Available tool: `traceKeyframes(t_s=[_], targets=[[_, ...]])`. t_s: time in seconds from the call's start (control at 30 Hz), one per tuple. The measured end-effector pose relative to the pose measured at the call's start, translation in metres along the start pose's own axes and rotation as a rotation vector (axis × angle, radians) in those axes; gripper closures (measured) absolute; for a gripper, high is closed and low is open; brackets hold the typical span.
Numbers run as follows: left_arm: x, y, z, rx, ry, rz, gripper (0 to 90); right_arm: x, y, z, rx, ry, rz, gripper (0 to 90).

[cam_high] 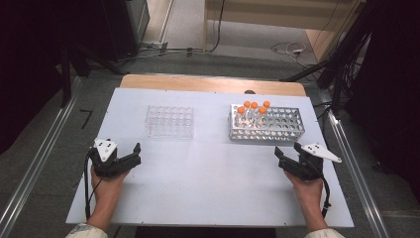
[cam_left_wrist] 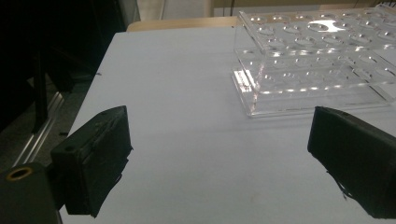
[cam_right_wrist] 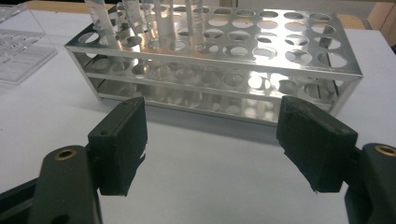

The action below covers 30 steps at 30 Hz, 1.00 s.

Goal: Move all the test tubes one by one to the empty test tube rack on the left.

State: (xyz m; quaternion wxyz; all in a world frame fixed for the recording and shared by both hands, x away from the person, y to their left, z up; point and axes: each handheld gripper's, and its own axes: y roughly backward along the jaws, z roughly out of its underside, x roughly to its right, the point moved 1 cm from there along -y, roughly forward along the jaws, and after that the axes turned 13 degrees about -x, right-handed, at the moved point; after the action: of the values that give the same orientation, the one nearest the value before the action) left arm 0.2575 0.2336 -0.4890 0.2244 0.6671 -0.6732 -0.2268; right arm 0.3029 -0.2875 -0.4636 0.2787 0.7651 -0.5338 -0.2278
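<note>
Table: white sheet (cam_high: 208, 183) over a wooden top, two racks standing side by side on its far half, a gripper at each near corner.
Clear rack: see-through plastic rack (cam_high: 169, 121) at far left-centre, its wells showing no tubes; in the left gripper view it sits just beyond the jaws, off to the right (cam_left_wrist: 317, 60).
Metal rack: perforated silver rack (cam_high: 266, 124) at far right-centre, well apart from the clear one; in the right gripper view it stands squarely ahead of the jaws (cam_right_wrist: 219, 70).
Tubes: five orange-capped tubes (cam_high: 253, 110) upright, clustered in the metal rack's left end, toward its far side.
Left gripper: held in the person's left hand (cam_high: 105, 186) at the near left, left gripper (cam_high: 130, 154) jaws spread wide with only bare table between them, near the clear rack but not touching it.
Right gripper: held in the person's right hand (cam_high: 309, 191) at the near right, right gripper (cam_high: 283, 159) jaws likewise spread and pinching nothing, aimed at the metal rack's near wall, short of contact.
</note>
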Motion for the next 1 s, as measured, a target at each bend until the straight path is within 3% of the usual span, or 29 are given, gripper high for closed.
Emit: traceKeyframes(t_s=[0.43,0.6,0.83,1.0], targets=[[0.0,-0.001,0.001,-0.006,-0.001,-0.005,6.9,-0.017,-0.016,-0.027,0.029,0.025,-0.025,21.5],[-0.002,0.0,0.001,-0.006,0.005,-0.004,7.0,-0.024,-0.028,-0.034,0.02,0.045,-0.025,26.8],[-0.003,0.0,0.001,-0.002,0.013,-0.006,7.9,-0.026,-0.039,-0.046,0.048,0.022,-0.041,36.6],[-0.003,0.001,0.001,0.004,0.017,-0.006,7.9,-0.03,-0.051,-0.053,0.061,0.023,-0.026,44.1]])
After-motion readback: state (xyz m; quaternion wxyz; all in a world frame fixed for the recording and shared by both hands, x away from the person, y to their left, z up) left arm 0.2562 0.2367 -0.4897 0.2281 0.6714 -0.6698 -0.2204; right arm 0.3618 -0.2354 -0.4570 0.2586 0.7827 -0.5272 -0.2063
